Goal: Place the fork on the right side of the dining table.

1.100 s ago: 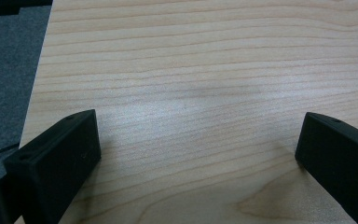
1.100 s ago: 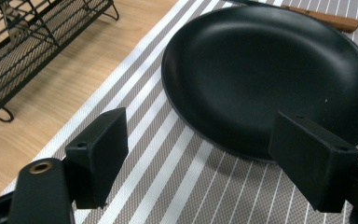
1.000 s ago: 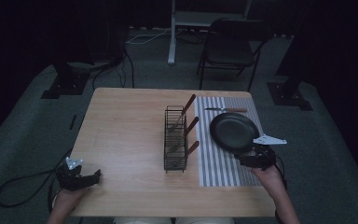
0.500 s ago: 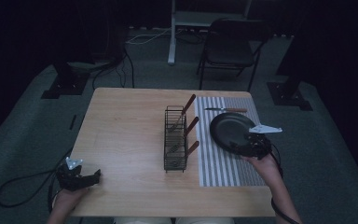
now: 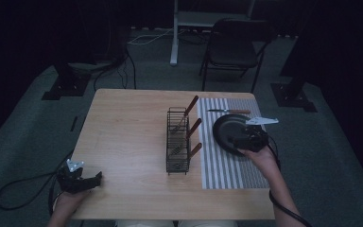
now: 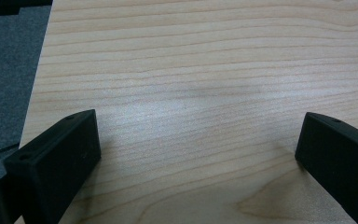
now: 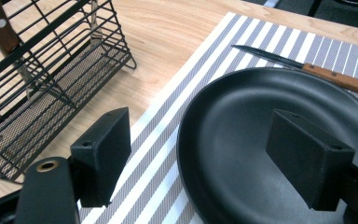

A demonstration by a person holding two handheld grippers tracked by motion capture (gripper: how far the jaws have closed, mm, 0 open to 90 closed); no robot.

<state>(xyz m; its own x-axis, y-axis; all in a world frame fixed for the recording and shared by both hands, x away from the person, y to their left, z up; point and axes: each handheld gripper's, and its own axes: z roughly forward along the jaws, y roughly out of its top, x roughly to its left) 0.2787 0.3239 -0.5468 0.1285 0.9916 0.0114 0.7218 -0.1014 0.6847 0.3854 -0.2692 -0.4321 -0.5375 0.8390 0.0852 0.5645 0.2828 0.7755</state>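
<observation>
Your wooden table (image 5: 127, 137) carries a striped mat (image 5: 227, 165), with a black wire rack (image 5: 178, 142) just beside it. Your right gripper (image 7: 219, 154) hangs spread wide over the black plate (image 7: 242, 140) on that mat, one jaw either side of its rim, gripping nothing. Your left gripper (image 6: 196, 154) rests wide open over bare wood at the table's near left corner.

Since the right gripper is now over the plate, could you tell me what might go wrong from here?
1. The right gripper is open with one jaw over the black plate and one outside its rim; closing on the rim could tip the plate or slide it across the striped placemat.
2. The knife lies just beyond the plate, so a pushed plate might knock it.
3. The wire rack of utensils stands close by and could be bumped.
</observation>
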